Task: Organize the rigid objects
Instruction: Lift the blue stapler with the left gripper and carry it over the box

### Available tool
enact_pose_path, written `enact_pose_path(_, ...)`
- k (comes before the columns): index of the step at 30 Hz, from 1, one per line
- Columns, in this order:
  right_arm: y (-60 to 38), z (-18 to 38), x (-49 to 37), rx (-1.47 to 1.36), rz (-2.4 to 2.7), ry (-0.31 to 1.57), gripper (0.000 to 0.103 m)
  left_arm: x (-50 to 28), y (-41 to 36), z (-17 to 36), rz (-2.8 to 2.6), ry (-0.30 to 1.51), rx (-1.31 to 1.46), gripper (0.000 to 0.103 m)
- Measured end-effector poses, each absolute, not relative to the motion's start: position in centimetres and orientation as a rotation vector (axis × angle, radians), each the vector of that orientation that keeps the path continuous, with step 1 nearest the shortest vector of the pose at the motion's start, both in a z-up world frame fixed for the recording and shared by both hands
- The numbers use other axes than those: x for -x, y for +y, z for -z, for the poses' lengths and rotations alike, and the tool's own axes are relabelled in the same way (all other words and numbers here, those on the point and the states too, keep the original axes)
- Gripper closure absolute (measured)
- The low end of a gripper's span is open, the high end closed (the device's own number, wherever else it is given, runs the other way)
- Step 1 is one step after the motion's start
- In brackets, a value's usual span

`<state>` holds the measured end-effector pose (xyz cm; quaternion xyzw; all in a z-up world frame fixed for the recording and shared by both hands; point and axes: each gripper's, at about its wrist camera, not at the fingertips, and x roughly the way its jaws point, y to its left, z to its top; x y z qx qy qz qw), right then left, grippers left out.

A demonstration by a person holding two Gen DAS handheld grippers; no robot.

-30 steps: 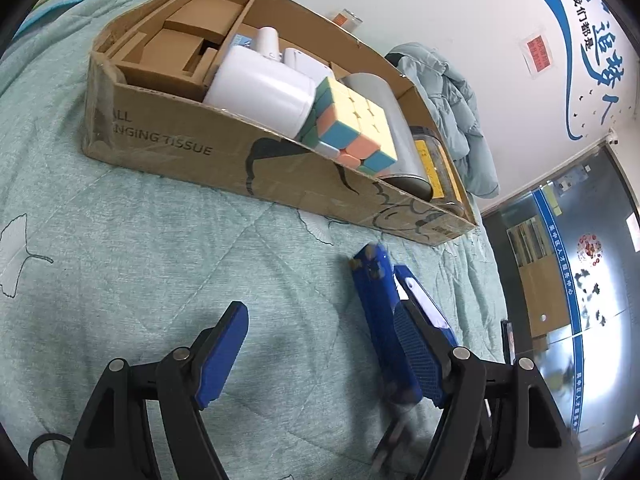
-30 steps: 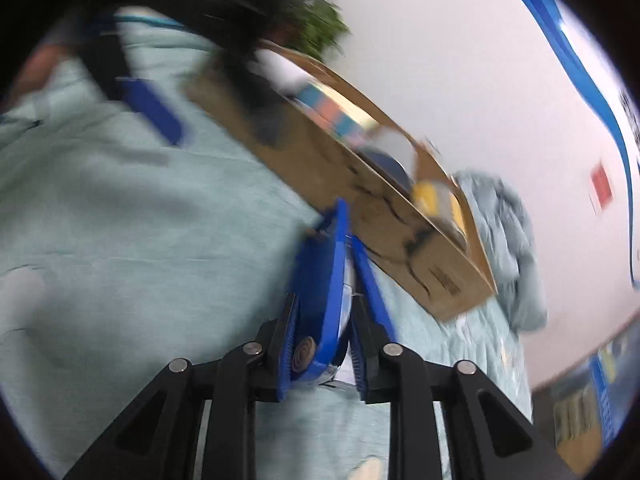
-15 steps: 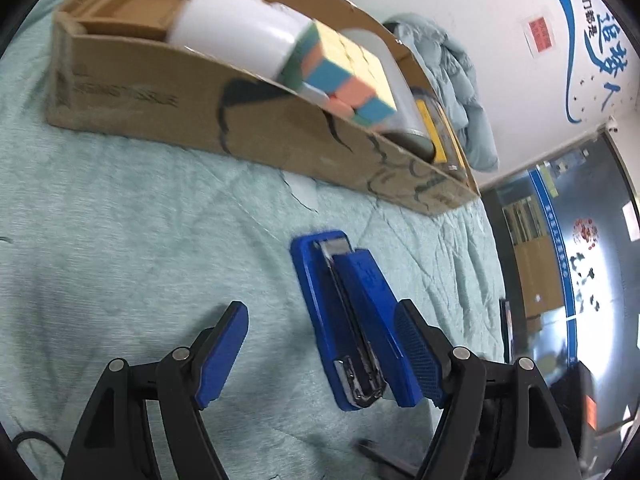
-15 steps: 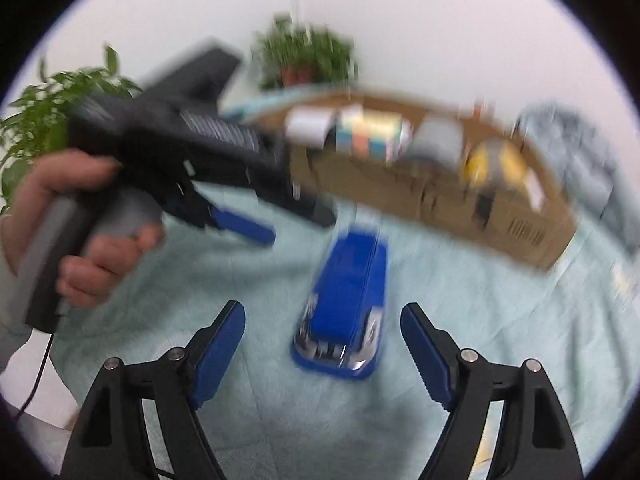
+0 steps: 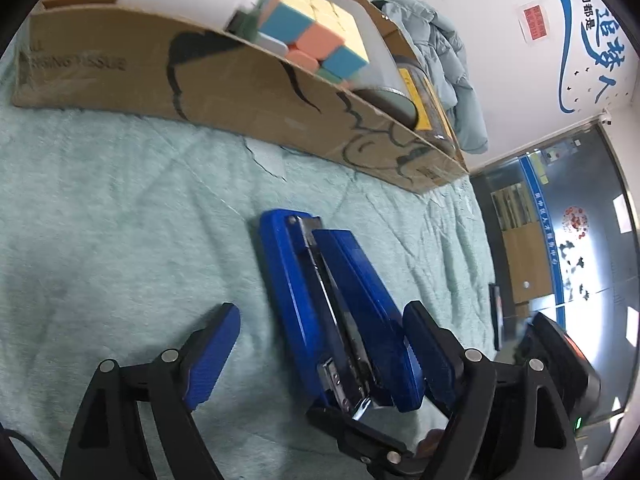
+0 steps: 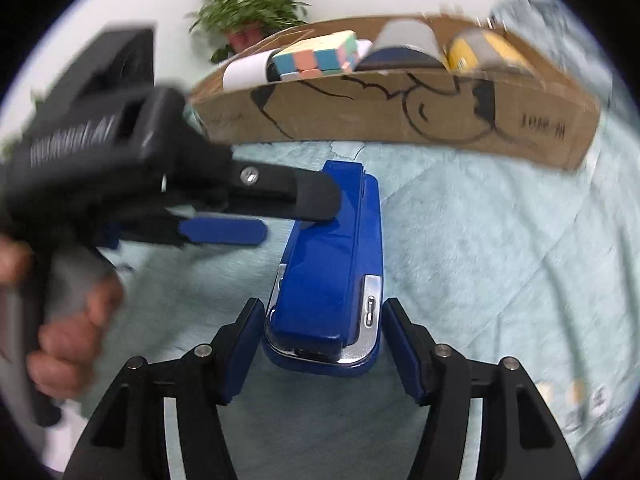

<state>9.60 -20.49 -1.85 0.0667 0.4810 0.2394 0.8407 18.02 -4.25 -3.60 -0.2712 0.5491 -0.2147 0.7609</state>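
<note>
The stapler (image 6: 332,276) lies on the bed (image 5: 100,240). The closing right claw (image 6: 320,344) straddles its blurred end; the left claw (image 5: 320,356) widens around it, gripping nothing.

Left claw (image 5: 320,344) is opening, right claw (image 6: 322,346) closing, both angled downward.

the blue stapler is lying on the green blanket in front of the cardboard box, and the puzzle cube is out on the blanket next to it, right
Not quite. The puzzle cube is not on the green blanket; it sits inside the cardboard box, poking above its front wall, as the left wrist view shows. The blue stapler does lie on the blanket in front of the box.
</note>
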Motion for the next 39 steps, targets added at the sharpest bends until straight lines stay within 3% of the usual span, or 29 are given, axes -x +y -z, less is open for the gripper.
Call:
enact_pose_path(3,-21.5,1.9,-10.0,-0.273,-0.536,1.058,0.043,-18.0,-5.1,3.7,0.501,1.202,0.580,0.022)
enact_pose_path(4,-21.7,1.9,-10.0,-0.322,-0.547,1.077,0.043,-18.0,-5.5,3.7,0.514,1.207,0.573,0.026)
enact_pose_path(6,-22.0,1.9,-10.3,-0.361,-0.556,1.095,0.043,-18.0,-6.1,3.7,0.579,1.204,0.599,0.047)
enact_pose_path(12,-20.9,1.4,-9.9,-0.312,-0.553,1.094,0.043,-17.1,-6.5,2.7,0.592,1.166,0.572,0.050)
enact_pose_path(18,-19.2,-0.8,-10.2,-0.219,-0.575,1.019,0.043,-16.2,-5.7,-2.1,0.662,1.047,0.553,0.065)
enact_pose_path(39,-9.2,-9.4,-19.7,-0.026,-0.701,0.848,0.044,-25.2,6.4,-13.8,0.584,0.819,0.490,0.065)
